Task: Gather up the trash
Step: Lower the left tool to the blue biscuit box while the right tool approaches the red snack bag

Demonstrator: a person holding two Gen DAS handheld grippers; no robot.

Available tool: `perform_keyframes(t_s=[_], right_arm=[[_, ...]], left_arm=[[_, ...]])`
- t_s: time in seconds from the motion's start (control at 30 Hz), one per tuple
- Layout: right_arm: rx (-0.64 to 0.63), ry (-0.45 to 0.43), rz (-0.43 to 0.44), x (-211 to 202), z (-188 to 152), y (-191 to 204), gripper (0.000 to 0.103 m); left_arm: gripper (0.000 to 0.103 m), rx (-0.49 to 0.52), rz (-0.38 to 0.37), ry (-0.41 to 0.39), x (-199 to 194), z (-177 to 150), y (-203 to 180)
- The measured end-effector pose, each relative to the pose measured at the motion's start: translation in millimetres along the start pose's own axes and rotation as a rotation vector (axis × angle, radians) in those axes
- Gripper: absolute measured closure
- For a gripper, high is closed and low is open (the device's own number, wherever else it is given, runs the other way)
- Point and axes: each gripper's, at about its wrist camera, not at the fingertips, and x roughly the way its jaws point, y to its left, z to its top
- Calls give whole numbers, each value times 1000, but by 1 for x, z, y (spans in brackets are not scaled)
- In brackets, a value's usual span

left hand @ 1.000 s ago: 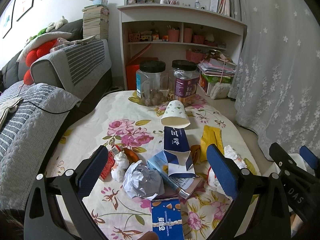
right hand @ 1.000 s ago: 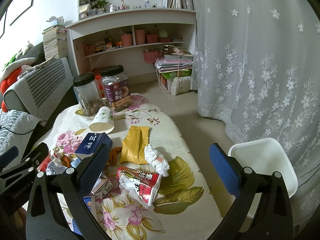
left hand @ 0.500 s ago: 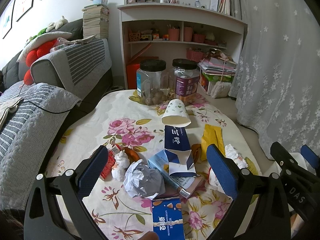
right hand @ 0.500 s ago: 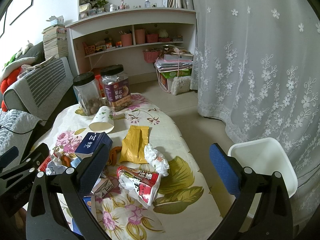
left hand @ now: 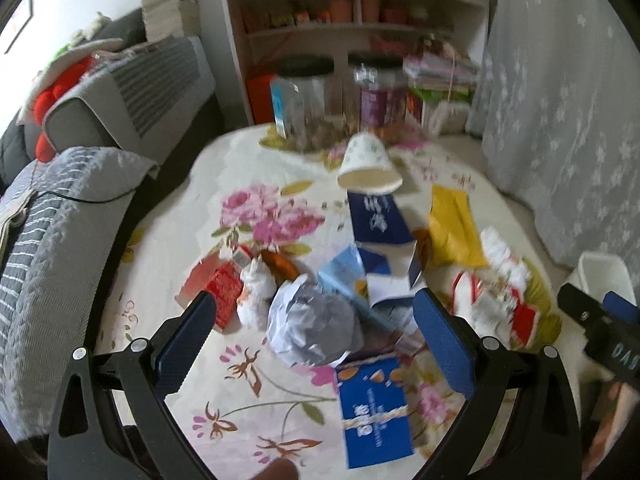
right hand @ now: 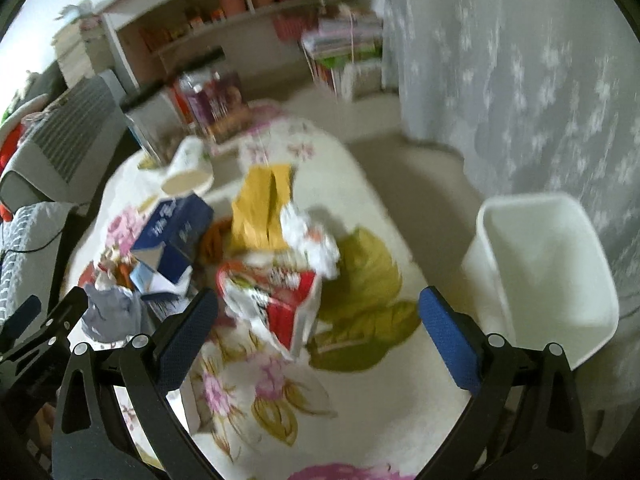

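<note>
Moved: both tongs dipped toward bench litter.
Left tongs [left hand: 314,322]: spread, straddling crumpled paper ball [left hand: 314,326].
Right tongs [right hand: 318,318]: spread; snack wrapper [right hand: 276,300] at 12 o'clock, white bin [right hand: 544,276] at 2.

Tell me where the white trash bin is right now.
The white trash bin stands on the floor at the right of the right wrist view, beside the table's right edge and before the lace curtain.

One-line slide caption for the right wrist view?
Open right gripper above red-and-white wrapper; white bin beside floral table.
</note>
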Motion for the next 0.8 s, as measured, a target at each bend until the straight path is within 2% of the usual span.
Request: perform_keyframes(t_s=[0.13, 0.37, 0.53, 0.63, 0.8], right_arm=[[30, 61, 13, 5, -3, -7, 7], [-22, 87, 6, 10, -3, 1, 7], [-6, 108, -3, 14, -2, -4, 7], [3, 122, -13, 18, -2, -6, 7], [-1, 137, -38, 26, -4, -7, 7]], left_arm=[[7, 22, -26, 78, 13, -1, 6], [7, 81, -75, 252, 40, -17, 0], [7, 46, -149, 379, 49, -36, -5], [7, 28, -163, 412, 54, -43, -11], [8, 61, -136, 429, 60, -53, -25]])
